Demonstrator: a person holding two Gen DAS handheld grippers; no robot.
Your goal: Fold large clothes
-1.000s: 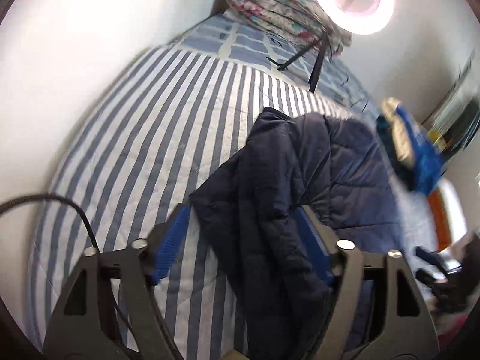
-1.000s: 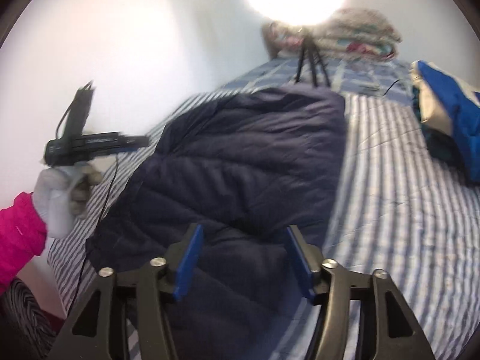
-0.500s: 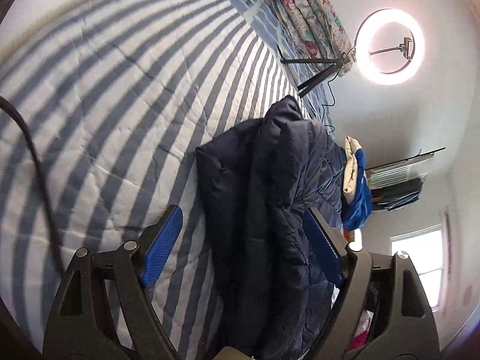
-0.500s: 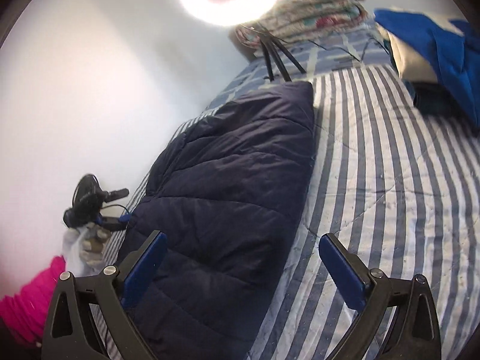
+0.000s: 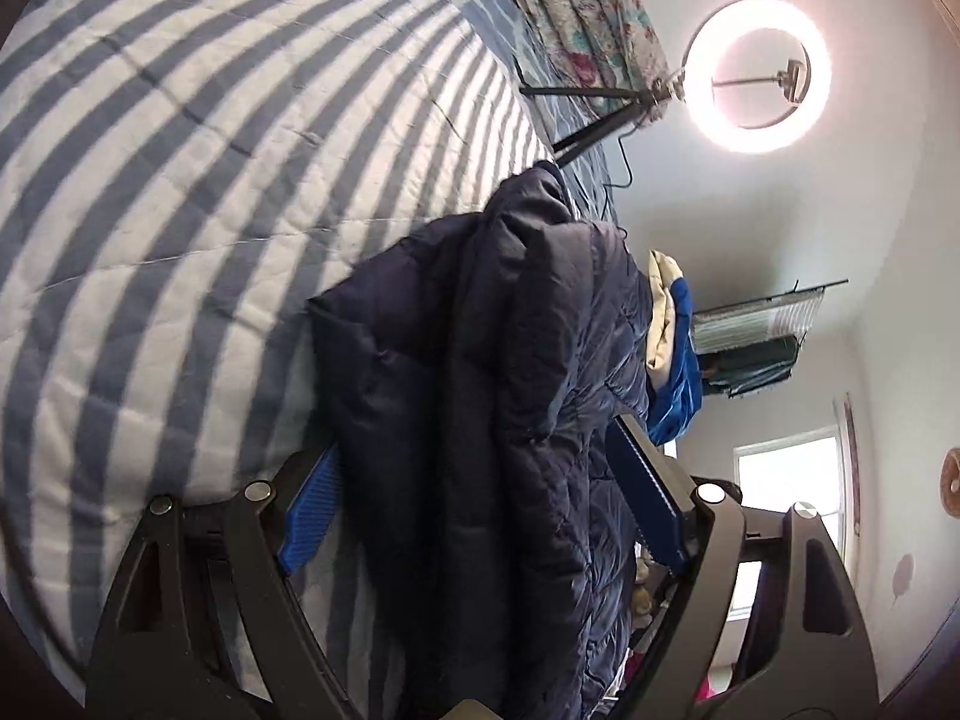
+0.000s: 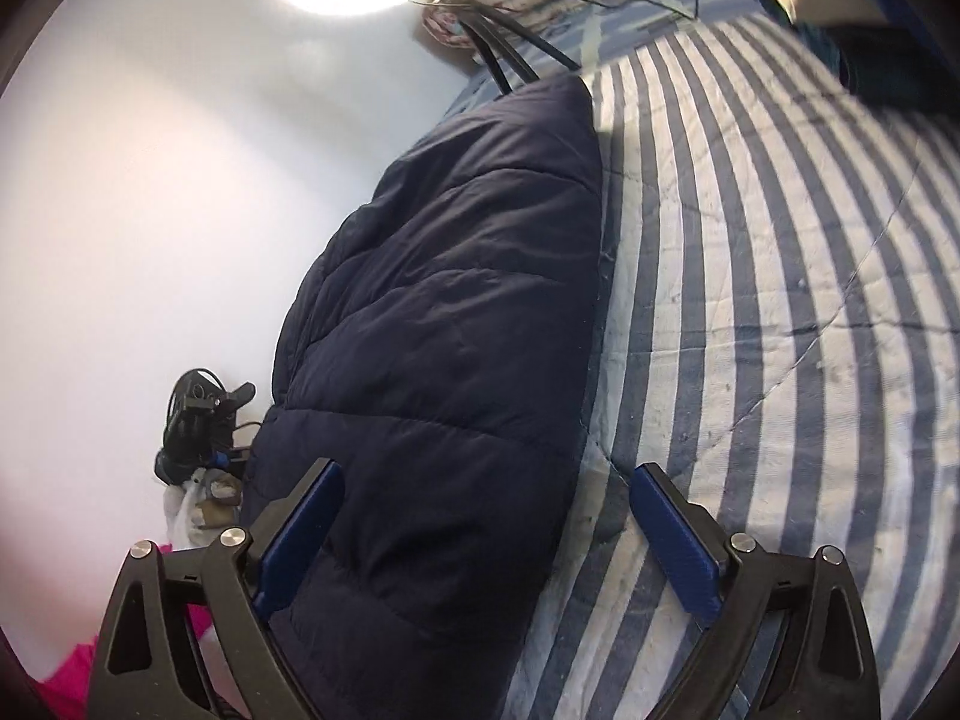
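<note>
A dark navy puffer jacket (image 5: 480,330) lies folded lengthwise on the blue-and-white striped bed (image 5: 180,180). My left gripper (image 5: 474,438) is open at the jacket's near end, its fingers either side of the bulky folds. In the right wrist view the jacket (image 6: 456,300) runs along the bed's (image 6: 750,240) left side. My right gripper (image 6: 486,469) is wide and its jaws are closing; the jacket's near right edge lies between them, the pads apart from the cloth. The other gripper (image 6: 198,420), in a gloved hand (image 6: 204,498), shows beyond the jacket's left edge.
A lit ring light on a tripod (image 5: 759,75) stands at the bed's far end beside a folded floral quilt (image 5: 588,18). A blue and cream garment (image 5: 672,354) lies past the jacket. A white wall (image 6: 150,180) borders the bed. A pink sleeve (image 6: 66,678) sits low left.
The right gripper's jaws spread wide off the jacket and it sank toward the jacket's near right edge. Both views rolled. The left gripper dropped closer to the jacket's near end.
</note>
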